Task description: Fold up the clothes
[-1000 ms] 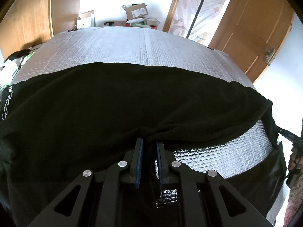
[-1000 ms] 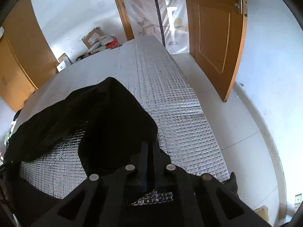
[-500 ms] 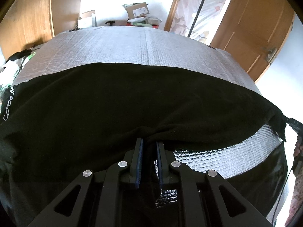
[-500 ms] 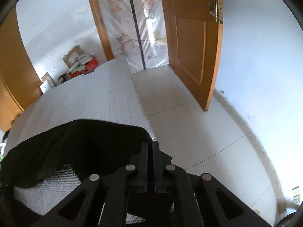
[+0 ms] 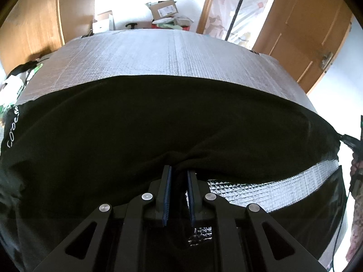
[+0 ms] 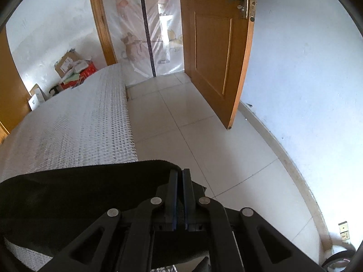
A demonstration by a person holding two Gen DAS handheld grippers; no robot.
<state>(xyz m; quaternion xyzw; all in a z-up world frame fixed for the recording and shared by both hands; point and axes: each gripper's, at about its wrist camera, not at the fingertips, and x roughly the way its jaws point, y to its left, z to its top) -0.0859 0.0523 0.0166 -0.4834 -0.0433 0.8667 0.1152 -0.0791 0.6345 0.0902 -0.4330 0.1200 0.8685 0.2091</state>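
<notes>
Since a second ago the right gripper (image 6: 180, 182) has swung out past the table's side edge, pulling the black garment (image 5: 140, 122) taut across it.

Big silver quilted table (image 5: 163, 54) takes up most of the view, and the garment lies stretched over its near half, white lettering (image 5: 12, 131) at the left end. Left gripper (image 5: 179, 176) is clamped on a bunched fold at the garment's near edge, fingers not fully together. Right gripper pinches the garment's other end, fingers nearly closed on cloth, off the table's side over the floor tiles (image 6: 204, 122), with a wooden door (image 6: 217, 52) beyond.
</notes>
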